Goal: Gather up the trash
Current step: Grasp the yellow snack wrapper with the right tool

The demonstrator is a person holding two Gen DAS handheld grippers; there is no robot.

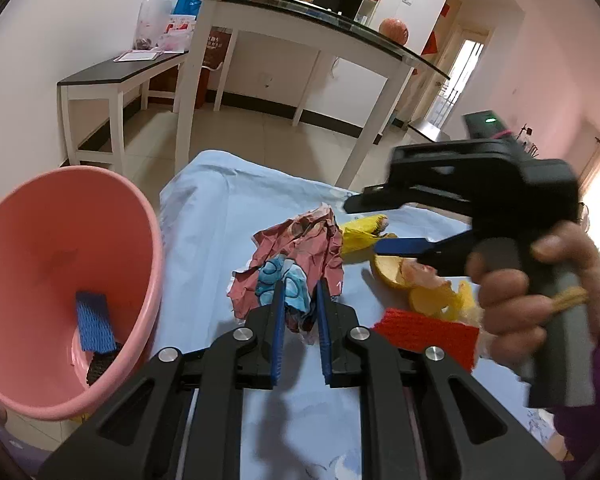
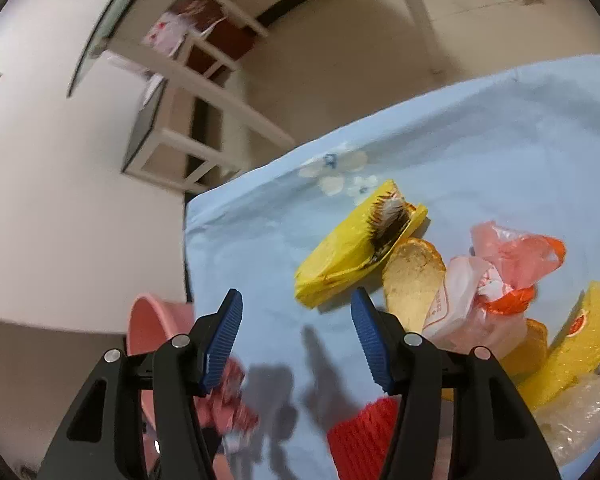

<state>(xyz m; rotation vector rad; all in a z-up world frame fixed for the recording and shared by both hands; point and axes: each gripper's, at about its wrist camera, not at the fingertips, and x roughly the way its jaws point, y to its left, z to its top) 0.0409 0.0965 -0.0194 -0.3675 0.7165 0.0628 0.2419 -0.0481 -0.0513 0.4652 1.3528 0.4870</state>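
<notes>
Indoors, on a table draped in a light blue cloth (image 1: 228, 216) with a faint floral print, wrinkled toward its far corner. Beyond it, a pale tiled floor (image 1: 236, 136), white walls with dark skirting, a white-legged table with a glass top (image 1: 300, 12) carrying an orange fruit (image 1: 394, 30) and a red box, and a low white bench with a dark top (image 1: 112, 72) against the wall. At the left of the cloth, tilted toward the camera, a pink plastic basin (image 1: 100, 184) with a blue foam net sleeve (image 1: 94, 322) and a darker scrap already inside. In the middle of the cloth, a crumpled wad of reddish-brown paper (image 1: 300, 240) with a blue-and-white printed patch, creased all over, pinched at its near end between the blue ribbed pads of the left gripper (image 1: 300, 312), closed onto it. Just to its right, a red foam net sleeve (image 1: 428, 336), a yellow foam wrapper (image 2: 340, 256) with a dark bristly scrap on it, pale citrus peel (image 2: 414, 280), a crinkled pink-and-orange plastic bag (image 2: 512, 264) and further yellow foam at the edge. Above that litter, the right gripper (image 2: 296, 336) held in a bare hand (image 1: 540, 292) with a purple sleeve, fingers spread wide, nothing between them, shadows falling on bare cloth below.
</notes>
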